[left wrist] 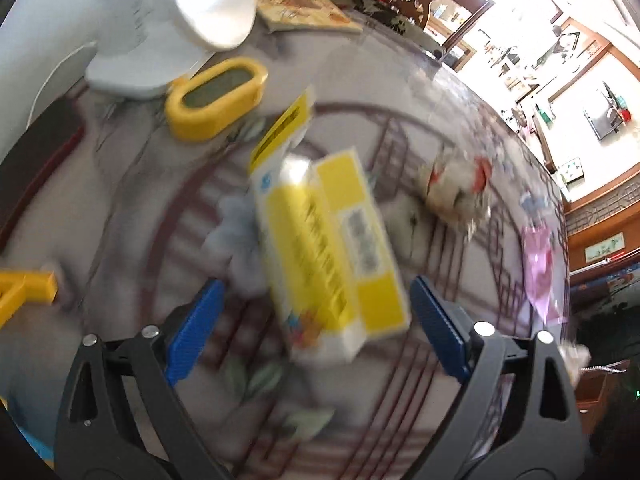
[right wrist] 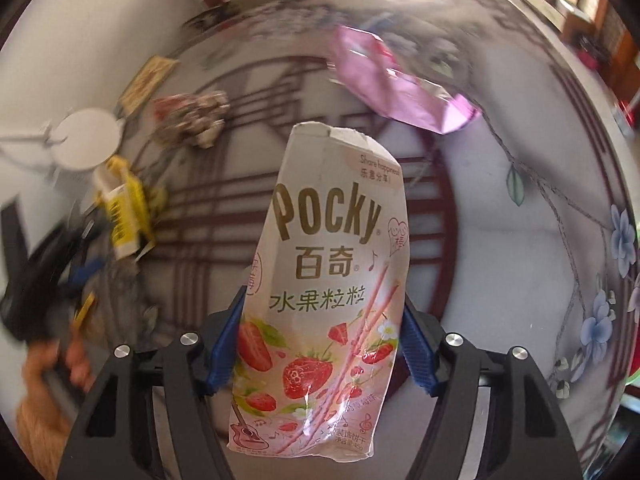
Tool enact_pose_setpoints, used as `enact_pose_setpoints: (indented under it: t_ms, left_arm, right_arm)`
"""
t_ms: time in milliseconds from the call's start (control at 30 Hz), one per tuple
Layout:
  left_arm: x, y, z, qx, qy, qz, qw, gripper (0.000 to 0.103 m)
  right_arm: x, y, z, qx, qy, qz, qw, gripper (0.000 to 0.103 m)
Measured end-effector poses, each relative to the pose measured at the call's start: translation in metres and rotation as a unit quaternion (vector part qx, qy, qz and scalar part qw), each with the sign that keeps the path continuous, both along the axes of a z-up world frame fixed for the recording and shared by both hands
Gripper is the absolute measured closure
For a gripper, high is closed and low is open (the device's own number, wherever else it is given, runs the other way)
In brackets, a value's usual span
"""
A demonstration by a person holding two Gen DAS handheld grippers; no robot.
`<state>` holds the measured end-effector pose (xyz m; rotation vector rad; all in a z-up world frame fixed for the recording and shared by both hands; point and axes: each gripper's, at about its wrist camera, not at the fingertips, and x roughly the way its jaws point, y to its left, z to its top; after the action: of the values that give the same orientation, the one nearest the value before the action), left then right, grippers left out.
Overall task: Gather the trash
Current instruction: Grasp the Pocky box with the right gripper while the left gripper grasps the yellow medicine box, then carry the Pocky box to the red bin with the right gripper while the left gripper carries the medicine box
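Patterned round desk (left wrist: 120, 208), cluttered room behind. Right claw (right wrist: 320, 328): blue pads pinch the pink strawberry Pocky carton (right wrist: 324, 280), long axis pointing away along the fingers. Left claw (left wrist: 316, 320): wide open, empty, astride the yellow-and-white cardboard box (left wrist: 324, 252) lying on the desk; box's long axis runs roughly along the fingers, so closing should pinch its narrow sides. Farther out: crumpled wrapper (left wrist: 456, 188), pink foil bag (right wrist: 400, 84).
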<state>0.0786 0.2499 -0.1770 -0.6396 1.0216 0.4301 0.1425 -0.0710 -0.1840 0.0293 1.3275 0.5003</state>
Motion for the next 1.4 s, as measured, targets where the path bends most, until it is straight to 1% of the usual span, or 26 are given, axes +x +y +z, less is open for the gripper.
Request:
enact_pose_setpoints:
  t_ms: [100, 167, 233, 267, 367, 433, 467, 500, 533, 700, 867, 1033, 1200, 1400]
  left_arm:
    - [0.022, 0.003, -0.009, 0.012, 0.007, 0.003, 0.9999, 0.008]
    - [0.029, 0.005, -0.015, 0.013, 0.015, 0.004, 0.9998, 0.008]
    - [0.031, 0.005, -0.02, 0.013, 0.018, 0.004, 0.9997, 0.021]
    - [0.031, 0.005, -0.021, 0.015, 0.02, 0.005, 0.9997, 0.032]
    - [0.024, 0.003, -0.018, 0.009, 0.006, 0.003, 0.9999, 0.042]
    - [0.018, 0.0, -0.013, 0.009, -0.001, -0.007, 0.9999, 0.045]
    - [0.015, -0.002, -0.009, 0.01, -0.005, -0.012, 0.9999, 0.049]
    - [0.012, -0.004, -0.006, 0.01, -0.01, -0.017, 0.9998, 0.062]
    - [0.009, -0.007, -0.002, 0.009, -0.012, -0.022, 0.9996, 0.064]
    - [-0.011, -0.033, 0.017, 0.019, -0.03, -0.057, 0.9977, 0.068]
    - [-0.028, -0.062, 0.032, 0.006, -0.044, -0.095, 0.9945, 0.068]
    - [-0.039, -0.09, 0.049, 0.004, -0.065, -0.126, 0.9899, 0.068]
    - [-0.043, -0.112, 0.061, -0.005, -0.077, -0.146, 0.9862, 0.068]
    - [-0.044, -0.133, 0.067, -0.008, -0.083, -0.167, 0.9825, 0.068]
  right_arm:
    - [-0.01, 0.006, 0.011, 0.005, -0.006, 0.01, 1.0, 0.036]
    - [-0.014, 0.006, 0.016, 0.01, -0.007, 0.013, 1.0, 0.036]
    - [-0.019, 0.007, 0.022, 0.013, -0.01, 0.015, 1.0, 0.035]
    - [-0.021, 0.007, 0.025, 0.015, -0.012, 0.016, 1.0, 0.035]
    - [-0.023, 0.006, 0.028, 0.017, -0.011, 0.019, 1.0, 0.035]
    - [-0.024, 0.004, 0.028, 0.022, -0.006, 0.014, 1.0, 0.035]
    - [-0.024, 0.003, 0.027, 0.027, -0.002, 0.011, 1.0, 0.035]
    - [-0.026, 0.002, 0.028, 0.029, -0.002, 0.009, 1.0, 0.035]
    - [-0.027, 0.001, 0.029, 0.031, -0.002, 0.008, 0.999, 0.035]
    - [-0.034, -0.001, 0.036, 0.037, -0.01, 0.012, 0.999, 0.035]
    - [-0.044, -0.005, 0.044, 0.046, -0.018, 0.014, 0.999, 0.035]
    - [-0.053, -0.016, 0.052, 0.057, -0.026, 0.004, 0.998, 0.035]
    - [-0.06, -0.033, 0.058, 0.064, -0.033, -0.013, 0.997, 0.035]
    - [-0.069, -0.053, 0.063, 0.07, -0.035, -0.031, 0.996, 0.035]
